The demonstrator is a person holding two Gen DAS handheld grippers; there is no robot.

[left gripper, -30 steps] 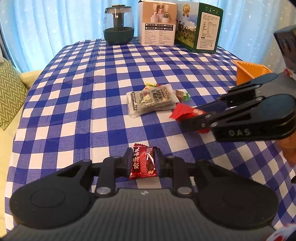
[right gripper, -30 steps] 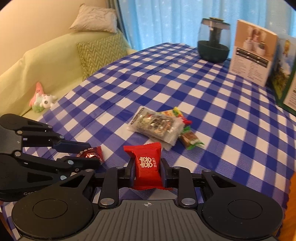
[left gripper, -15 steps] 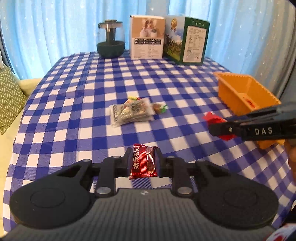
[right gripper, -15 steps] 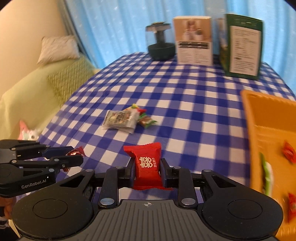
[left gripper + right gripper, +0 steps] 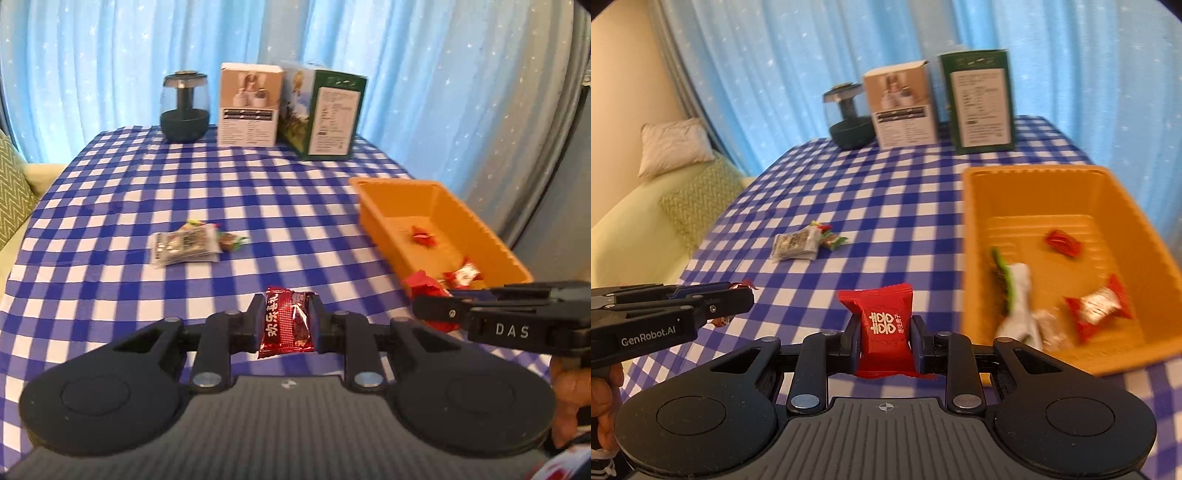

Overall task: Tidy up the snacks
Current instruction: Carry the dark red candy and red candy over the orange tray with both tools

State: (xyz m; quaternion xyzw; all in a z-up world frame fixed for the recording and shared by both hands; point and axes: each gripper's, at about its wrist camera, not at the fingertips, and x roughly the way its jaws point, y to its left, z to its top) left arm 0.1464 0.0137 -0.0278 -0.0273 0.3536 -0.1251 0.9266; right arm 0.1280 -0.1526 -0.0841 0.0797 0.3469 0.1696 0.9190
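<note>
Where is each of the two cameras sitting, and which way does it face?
Left wrist: on the left gripper, looking across the checked table; dark red candy clamped, right gripper alongside.
Right wrist: on the right gripper, facing the orange bin; bright red candy clamped, left gripper and fingers alongside.
Shared: bin, table snack pile, boxes.

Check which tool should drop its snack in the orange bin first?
Right, probably. The right tool, shut on the bright red packet, sits beside the orange plastic bin. The left tool, gripping the dark red foil packet, is farther out over the checked tablecloth.
</note>
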